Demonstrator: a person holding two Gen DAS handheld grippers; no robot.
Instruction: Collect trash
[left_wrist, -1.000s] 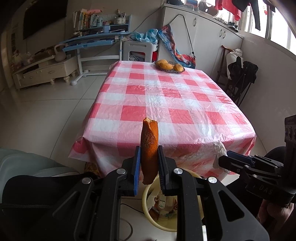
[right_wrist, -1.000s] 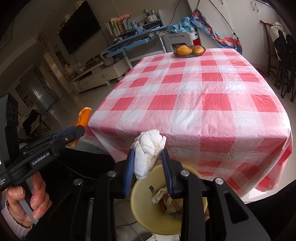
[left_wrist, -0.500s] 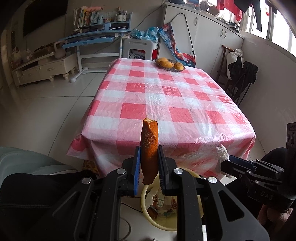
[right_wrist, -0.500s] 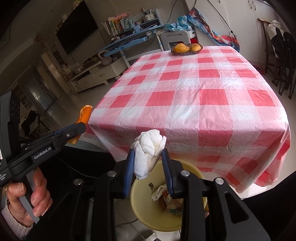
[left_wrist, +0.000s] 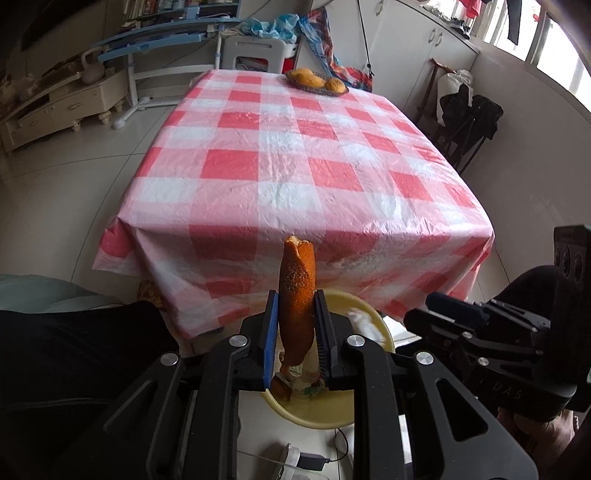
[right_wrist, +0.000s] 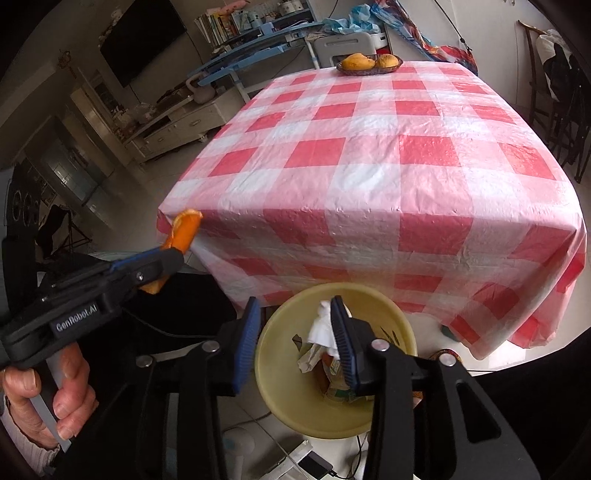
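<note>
An orange peel strip (left_wrist: 297, 295) stands upright between the pads of my left gripper (left_wrist: 295, 301), which is shut on it just above the near-left rim of the yellow trash bin (left_wrist: 314, 419). My right gripper (right_wrist: 294, 306) hovers over the same bin (right_wrist: 404, 332) and its jaws are opening. A crumpled white tissue (right_wrist: 324, 326) has left the grip. It hangs beside the right finger (right_wrist: 341, 332) above the other trash, touching no left pad. From the right wrist view the left gripper (right_wrist: 162, 258) and its peel (right_wrist: 184, 229) are at the left, held by a hand (right_wrist: 62, 398).
The bin stands on the floor against the near edge of a table with a red-and-white checked cloth (left_wrist: 295, 166). A bowl of fruit (left_wrist: 317, 82) sits at its far end. A chair draped in black clothes (left_wrist: 469, 114) is at the right. Cables and a charger (right_wrist: 317, 465) lie by the bin.
The right jaws have spread and the tissue has slipped out of them down into the bin. The left gripper has sunk and tilted toward the bin, still holding the peel.
</note>
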